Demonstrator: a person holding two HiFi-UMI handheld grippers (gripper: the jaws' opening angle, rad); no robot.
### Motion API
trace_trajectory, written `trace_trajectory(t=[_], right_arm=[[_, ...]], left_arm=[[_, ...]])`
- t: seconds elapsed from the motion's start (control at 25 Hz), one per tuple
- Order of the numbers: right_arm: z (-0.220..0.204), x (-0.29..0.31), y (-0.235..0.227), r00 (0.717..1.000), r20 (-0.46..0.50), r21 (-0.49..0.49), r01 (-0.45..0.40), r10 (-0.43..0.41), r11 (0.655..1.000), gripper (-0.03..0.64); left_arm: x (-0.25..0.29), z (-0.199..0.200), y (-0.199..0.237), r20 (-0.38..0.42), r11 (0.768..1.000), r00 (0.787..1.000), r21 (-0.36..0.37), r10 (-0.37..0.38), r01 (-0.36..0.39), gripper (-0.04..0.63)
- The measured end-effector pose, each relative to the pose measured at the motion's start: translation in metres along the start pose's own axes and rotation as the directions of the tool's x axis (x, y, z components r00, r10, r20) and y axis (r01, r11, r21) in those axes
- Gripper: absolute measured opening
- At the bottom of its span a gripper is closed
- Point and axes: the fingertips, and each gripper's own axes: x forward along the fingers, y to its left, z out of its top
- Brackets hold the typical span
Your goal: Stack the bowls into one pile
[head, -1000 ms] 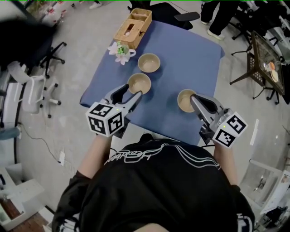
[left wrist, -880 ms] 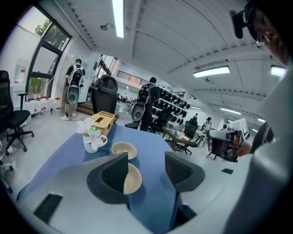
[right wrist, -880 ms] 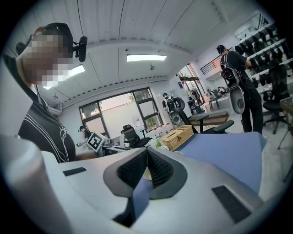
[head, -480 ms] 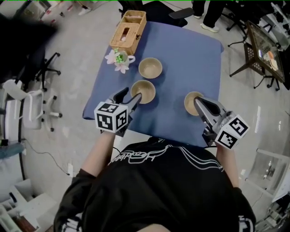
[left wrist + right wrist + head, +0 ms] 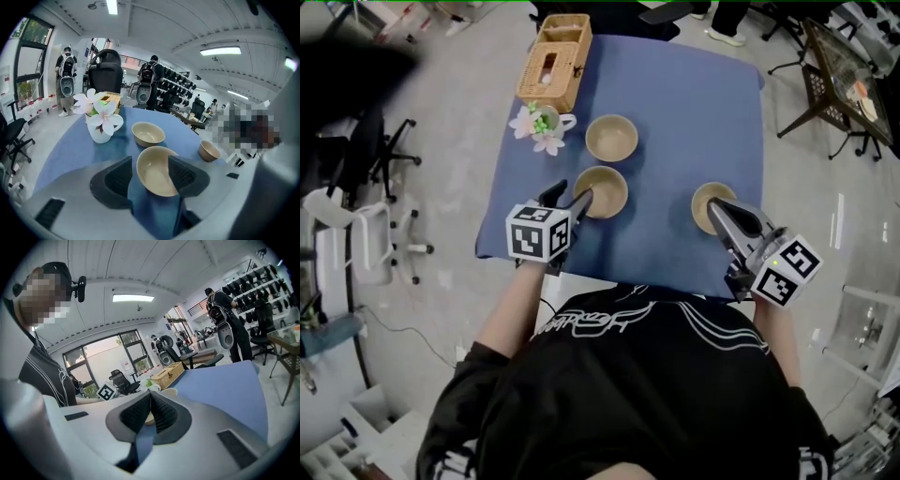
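three tan bowls on the blue tabletop (image 5: 684,103), all mouth up, none stacked. far bowl (image 5: 611,138) sat toward the back, near a white mug (image 5: 546,122) of pale flowers (image 5: 532,117). a wicker basket (image 5: 555,58) stood beyond the mug at the far left corner. mid bowl (image 5: 602,190) sat just in front of the far bowl, the two apart. right bowl (image 5: 703,212) sat well apart from both, near the front edge on the right. left gripper (image 5: 569,197) was at the mid bowl's near-left rim, jaws wide. in the left gripper view the mid bowl lay between them: the right jaw overlapped the bowl's right side, and the left jaw stood clear of it with blue tabletop showing in the gap. contact of the right jaw with the bowl: could not tell. right gripper (image 5: 719,206) reached over the right bowl from the front. in the right gripper view its jaws were drawn nearly together at the tips, a strip of tan bowl wall pinched between the pads and the rim showing just behind them. whether the right bowl was off the tabletop: could not tell.
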Motion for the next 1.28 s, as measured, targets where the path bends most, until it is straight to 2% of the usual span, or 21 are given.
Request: trace_trajectory(t=[0.28, 0.48, 0.64, 0.88, 1.28], right_arm=[[-0.002, 0.006, -0.012, 1.000, 0.008, 0.022, 0.020, -0.020, 1.000, 0.028], [-0.006, 0.014, -0.018, 1.000, 0.002, 0.037, 0.028, -0.028, 0.999, 0.028], [-0.006, 0.015, -0.018, 1.000, -0.004, 0.038, 0.024, -0.024, 0.999, 0.026], [-0.001, 0.015, -0.021, 1.000, 0.020, 0.078, 0.004, -0.005, 0.997, 0.026], [-0.003, 0.000, -0.029, 1.000, 0.003, 0.057, 0.016, -0.017, 0.998, 0.026]], left_arm=[[0.018, -0.015, 0.017, -0.074, 1.000, 0.997, -0.030, -0.003, 0.001, 0.203], [0.027, -0.020, 0.023, -0.093, 0.997, 0.995, -0.071, -0.026, 0.020, 0.162], [0.030, -0.025, 0.025, -0.105, 0.989, 0.993, -0.142, -0.050, 0.035, 0.115], [0.035, -0.025, 0.022, -0.086, 0.977, 0.993, -0.204, -0.082, 0.063, 0.063], [0.035, -0.025, 0.020, -0.100, 0.980, 0.995, -0.197, -0.028, 0.008, 0.037]])
